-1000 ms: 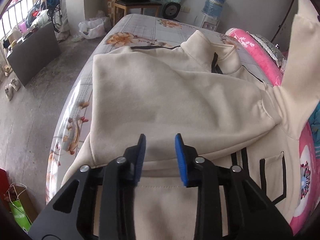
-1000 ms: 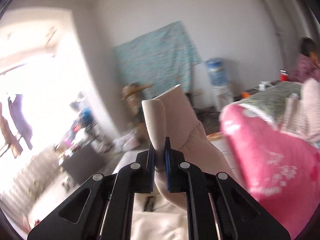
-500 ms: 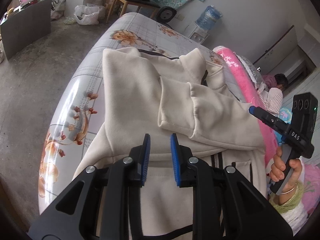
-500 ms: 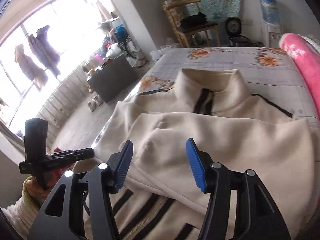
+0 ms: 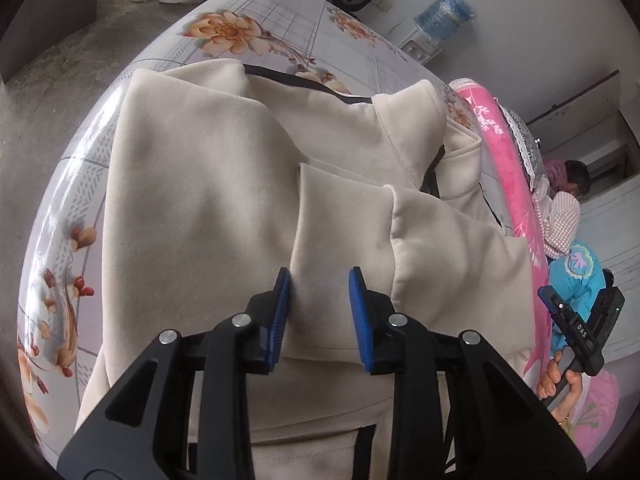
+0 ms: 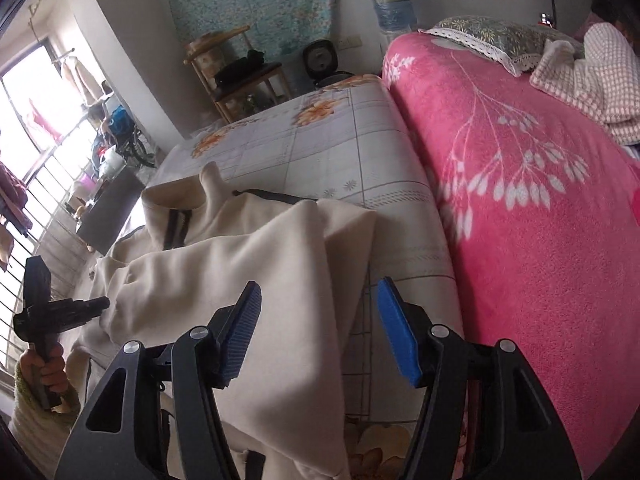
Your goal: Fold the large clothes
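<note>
A cream zip jacket (image 5: 200,200) lies flat on the floral mattress (image 5: 280,24), collar (image 5: 404,132) at the far end. One sleeve (image 5: 440,248) is folded across its chest. My left gripper (image 5: 320,304) hovers over that sleeve's cuff, jaws narrow and opening, with cuff fabric showing in the gap but not pinched. My right gripper (image 6: 320,292) hangs over the jacket's (image 6: 240,272) side edge beside the pink blanket, jaws wide and still opening, gripping nothing. Each gripper shows in the other's view: the right (image 5: 576,332), the left (image 6: 68,308).
A pink blanket (image 6: 520,200) runs along the mattress's right side, with a pillow and a person lying beyond it (image 5: 560,200). A water dispenser (image 6: 390,4), a fan and a wooden chair (image 6: 240,76) stand at the far wall. Bare floor lies left of the mattress.
My right gripper let go of the raised sleeve, which now lies across the jacket, then dropped low toward the jacket's side. My left gripper moved forward over the cuff.
</note>
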A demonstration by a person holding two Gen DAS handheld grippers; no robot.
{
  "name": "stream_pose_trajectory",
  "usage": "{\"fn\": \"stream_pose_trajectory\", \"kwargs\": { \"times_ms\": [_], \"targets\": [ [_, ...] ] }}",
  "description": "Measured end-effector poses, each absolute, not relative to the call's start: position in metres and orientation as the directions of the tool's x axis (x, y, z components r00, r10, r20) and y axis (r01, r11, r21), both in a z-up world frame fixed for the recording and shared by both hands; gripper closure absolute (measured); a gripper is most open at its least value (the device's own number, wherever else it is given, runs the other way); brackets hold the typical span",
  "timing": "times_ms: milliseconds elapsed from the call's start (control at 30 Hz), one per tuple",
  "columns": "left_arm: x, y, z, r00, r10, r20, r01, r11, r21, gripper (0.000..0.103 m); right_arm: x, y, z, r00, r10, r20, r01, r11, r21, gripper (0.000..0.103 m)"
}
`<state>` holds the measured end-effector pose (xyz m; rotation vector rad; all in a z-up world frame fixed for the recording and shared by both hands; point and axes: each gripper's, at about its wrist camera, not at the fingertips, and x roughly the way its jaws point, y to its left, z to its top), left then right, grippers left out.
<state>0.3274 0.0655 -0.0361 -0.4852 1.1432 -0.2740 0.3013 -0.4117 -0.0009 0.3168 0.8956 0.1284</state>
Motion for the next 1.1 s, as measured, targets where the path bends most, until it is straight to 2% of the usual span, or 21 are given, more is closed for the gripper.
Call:
{"fn": "stream_pose_trajectory", "kwargs": {
  "times_ms": [67,133,233,333,433,600,700,800,867,1000,1033,1067,1100],
  "targets": [
    [0.324,0.06,-0.032,0.399,-0.434,-0.807,-0.018,0.877,-0.481,0.09,0.307,-0.41,-0.014,0.61,0.237,-0.756,0.027,0.947,0.319,0.044],
    [0.321,0.055,-0.024,0.412,-0.429,-0.804,0.015,0.885,-0.465,0.099,0.31,-0.408,-0.021,0.601,0.236,-0.763,0.028,0.948,0.316,0.044],
    [0.308,0.046,0.007,0.491,-0.381,-0.784,0.075,0.915,-0.397,0.1,0.313,-0.404,-0.025,0.598,0.237,-0.766,0.027,0.949,0.315,0.044],
    [0.287,0.05,0.056,0.621,-0.363,-0.695,0.129,0.922,-0.366,0.1,0.314,-0.402,-0.019,0.605,0.236,-0.76,0.025,0.949,0.314,0.044],
    [0.274,0.066,0.078,0.705,-0.275,-0.654,0.093,0.95,-0.3,0.1,0.313,-0.402,-0.012,0.613,0.227,-0.757,0.015,0.954,0.298,0.044],
    [0.293,0.095,0.014,0.557,-0.232,-0.797,-0.026,0.955,-0.296,0.1,0.311,-0.401,-0.013,0.603,0.222,-0.766,0.013,0.958,0.288,0.044],
    [0.288,0.106,-0.014,0.536,-0.225,-0.814,-0.057,0.952,-0.301,0.1,0.296,-0.385,-0.009,0.567,0.277,-0.775,-0.091,0.957,0.276,0.044],
    [0.284,0.115,-0.019,0.547,-0.246,-0.8,-0.061,0.942,-0.331,0.099,0.266,-0.351,-0.002,0.521,0.286,-0.804,-0.287,0.946,0.151,0.044],
    [0.286,0.114,-0.019,0.547,-0.241,-0.802,-0.058,0.944,-0.324,0.099,0.245,-0.331,-0.005,0.504,0.229,-0.833,-0.374,0.927,0.029,0.044],
    [0.286,0.109,-0.022,0.552,-0.233,-0.8,-0.053,0.948,-0.313,0.099,0.228,-0.315,-0.031,0.464,0.073,-0.883,-0.396,0.908,-0.133,0.044],
    [0.286,0.108,-0.021,0.554,-0.234,-0.799,-0.052,0.948,-0.314,0.099,0.226,-0.315,-0.037,0.463,0.032,-0.886,-0.384,0.908,-0.168,0.056],
    [0.284,0.108,-0.02,0.556,-0.237,-0.797,-0.049,0.947,-0.317,0.099,0.225,-0.316,-0.04,0.459,0.023,-0.888,-0.381,0.908,-0.174,0.075],
    [0.281,0.108,-0.019,0.556,-0.243,-0.795,-0.047,0.946,-0.322,0.099,0.224,-0.318,-0.038,0.45,0.051,-0.892,-0.376,0.917,-0.137,0.087]
  ]
}}
